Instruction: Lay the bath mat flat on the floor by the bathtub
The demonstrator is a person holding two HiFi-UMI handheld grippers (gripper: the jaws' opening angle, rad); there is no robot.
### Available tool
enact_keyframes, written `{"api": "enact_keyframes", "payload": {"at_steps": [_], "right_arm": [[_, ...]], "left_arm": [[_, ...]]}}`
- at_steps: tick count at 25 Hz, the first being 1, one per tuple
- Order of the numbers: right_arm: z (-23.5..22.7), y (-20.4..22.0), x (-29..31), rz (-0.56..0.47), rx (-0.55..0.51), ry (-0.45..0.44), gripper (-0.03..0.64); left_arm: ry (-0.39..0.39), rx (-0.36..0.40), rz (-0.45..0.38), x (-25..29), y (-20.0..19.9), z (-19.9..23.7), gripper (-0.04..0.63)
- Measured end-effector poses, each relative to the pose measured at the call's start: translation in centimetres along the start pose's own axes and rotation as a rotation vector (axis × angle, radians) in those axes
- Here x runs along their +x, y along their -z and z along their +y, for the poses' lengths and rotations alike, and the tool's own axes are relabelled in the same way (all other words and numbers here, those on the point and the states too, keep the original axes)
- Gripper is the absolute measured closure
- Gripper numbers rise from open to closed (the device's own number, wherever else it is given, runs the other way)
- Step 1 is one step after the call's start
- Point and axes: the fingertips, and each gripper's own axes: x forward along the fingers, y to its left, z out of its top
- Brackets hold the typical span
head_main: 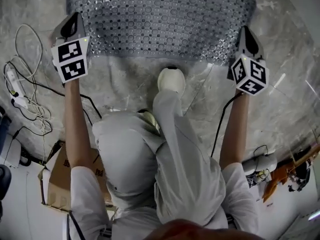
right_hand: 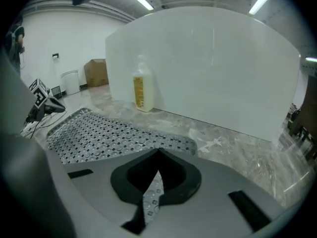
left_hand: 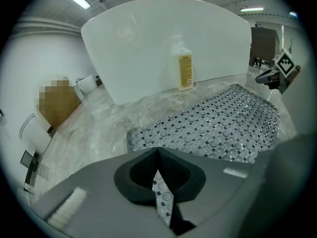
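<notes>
The grey bath mat (head_main: 160,19), studded with round bumps and holes, lies spread on the marble floor in front of the white bathtub (left_hand: 163,43). My left gripper (head_main: 75,20) is at the mat's near left corner. In the left gripper view the left gripper (left_hand: 158,162) is shut, with a strip of the mat (left_hand: 223,128) pinched in it. My right gripper (head_main: 245,30) is at the near right corner. The right gripper view shows the right gripper (right_hand: 157,165) shut on the mat (right_hand: 99,133) as well. Each gripper shows in the other's view, the right gripper (left_hand: 277,73) and the left gripper (right_hand: 42,100).
A soap bottle (left_hand: 184,71) stands on the floor against the tub, beyond the mat. The person's white shoe (head_main: 171,79) is just short of the mat's near edge. Cables and a power strip (head_main: 15,84) lie at left, a cardboard box (head_main: 60,174) behind, tools (head_main: 285,174) at right.
</notes>
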Motion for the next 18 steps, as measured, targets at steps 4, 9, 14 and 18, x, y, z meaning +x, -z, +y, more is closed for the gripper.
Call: {"api": "enact_keyframes", "payload": {"at_steps": [4, 9, 14, 18], "right_arm": [[4.8, -3.1, -3.7, -0.018, -0.059, -0.062, 0.614], [8.6, -10.9, -12.5, -0.091, -0.064, -0.119, 0.614], [10.7, -21.6, -23.3, -0.164, -0.024, -0.140, 0.614], [12.6, -31.5, -34.0, -0.269, -0.028, -0.135, 0.614]], "left_arm": [[0.035, 0.029, -0.046, -4.5, -2.2, -4.0, 0.598], [0.092, -0.003, -0.139, -15.5, -7.7, -7.5, 0.598], [0.130, -0.019, -0.222, -28.7, -16.5, -7.0, 0.598], [0.147, -0.022, -0.368, -40.6, -25.3, -5.1, 0.598]]}}
